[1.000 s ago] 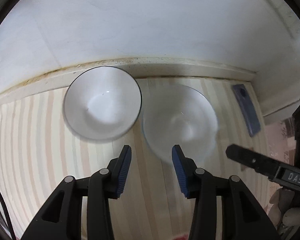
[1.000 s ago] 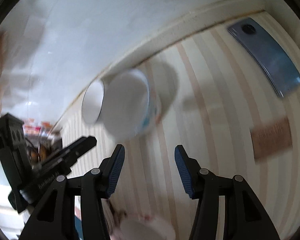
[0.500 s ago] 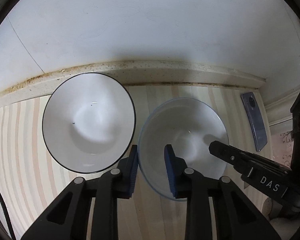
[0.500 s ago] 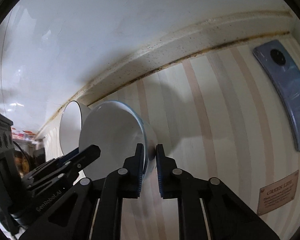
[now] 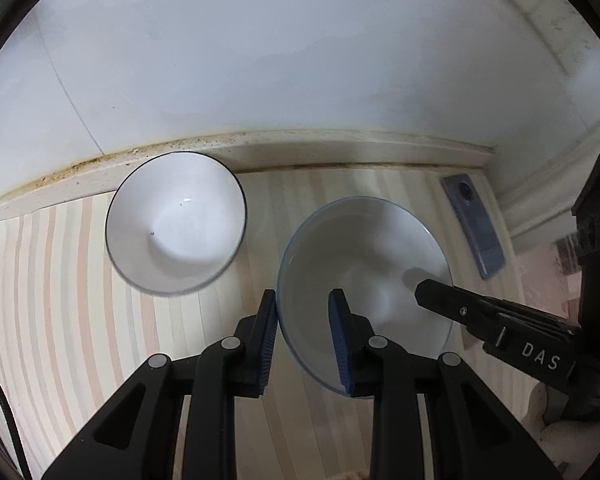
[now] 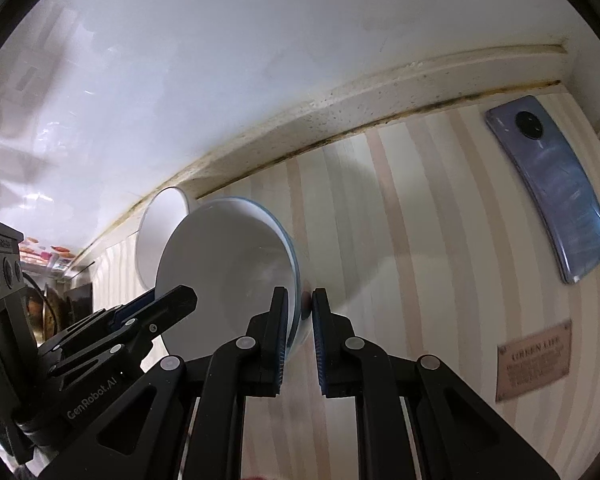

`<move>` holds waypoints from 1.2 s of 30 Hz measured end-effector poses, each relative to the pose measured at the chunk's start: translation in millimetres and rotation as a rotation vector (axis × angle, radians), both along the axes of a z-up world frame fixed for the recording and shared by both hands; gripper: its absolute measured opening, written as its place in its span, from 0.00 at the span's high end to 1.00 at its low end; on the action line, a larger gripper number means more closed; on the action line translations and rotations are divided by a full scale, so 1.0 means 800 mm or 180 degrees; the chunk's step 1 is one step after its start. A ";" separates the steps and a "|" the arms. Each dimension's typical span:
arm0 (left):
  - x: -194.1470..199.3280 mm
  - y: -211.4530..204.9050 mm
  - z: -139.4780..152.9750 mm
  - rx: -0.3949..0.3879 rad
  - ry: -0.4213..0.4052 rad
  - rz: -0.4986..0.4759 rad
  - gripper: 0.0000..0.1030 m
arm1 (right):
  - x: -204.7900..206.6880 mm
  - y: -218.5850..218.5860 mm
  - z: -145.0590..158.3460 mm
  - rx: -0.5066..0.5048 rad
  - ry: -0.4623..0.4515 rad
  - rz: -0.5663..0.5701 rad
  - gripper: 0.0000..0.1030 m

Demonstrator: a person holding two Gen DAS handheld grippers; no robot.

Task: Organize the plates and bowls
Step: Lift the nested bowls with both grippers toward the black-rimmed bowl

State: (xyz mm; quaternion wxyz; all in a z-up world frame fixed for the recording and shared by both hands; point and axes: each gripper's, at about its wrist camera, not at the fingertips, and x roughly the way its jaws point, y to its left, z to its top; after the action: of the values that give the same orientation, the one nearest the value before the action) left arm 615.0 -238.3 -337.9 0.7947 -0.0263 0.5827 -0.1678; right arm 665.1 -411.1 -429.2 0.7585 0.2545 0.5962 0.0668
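- Blue-rimmed bowl (image 5: 364, 264): white inside, tilted, its rim gripped on two sides; sits over the striped counter (image 5: 80, 280), to the right of the second bowl.
- Left gripper (image 5: 302, 320): jaws narrow, pinching the bowl's near-left rim, one blue pad outside, one inside.
- Right gripper (image 6: 300, 312): jaws nearly closed, clamped on the bowl's right rim; in the left wrist view its black finger reaches over the rim from the right.
- Black-rimmed bowl (image 5: 176, 224): white, upright on the counter, close to the stained back ledge (image 5: 300, 148), apart from both grippers.
- Phone (image 6: 552, 196): blue-grey, lying camera side up at the counter's right end.
- Brown label (image 6: 534, 360): flat on the counter, nearer than the phone.
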 end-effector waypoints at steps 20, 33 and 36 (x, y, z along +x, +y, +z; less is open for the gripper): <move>-0.173 0.043 0.056 -0.0112 0.0011 -0.0255 0.77 | -0.214 0.027 0.077 0.0125 0.0050 0.0049 0.86; -0.223 0.033 0.013 0.0155 0.0168 -0.0443 0.77 | -0.282 0.046 0.035 0.0138 0.0333 0.0112 0.86; -0.225 0.034 0.003 0.0183 0.0207 -0.0445 0.77 | -0.284 0.046 0.026 0.0125 0.0364 0.0116 0.86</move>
State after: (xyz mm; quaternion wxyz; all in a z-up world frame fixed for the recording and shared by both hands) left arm 434.7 -211.4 -335.1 0.7622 0.0318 0.6132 -0.2052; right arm 438.0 -374.2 -408.7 0.7167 0.2619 0.6416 0.0777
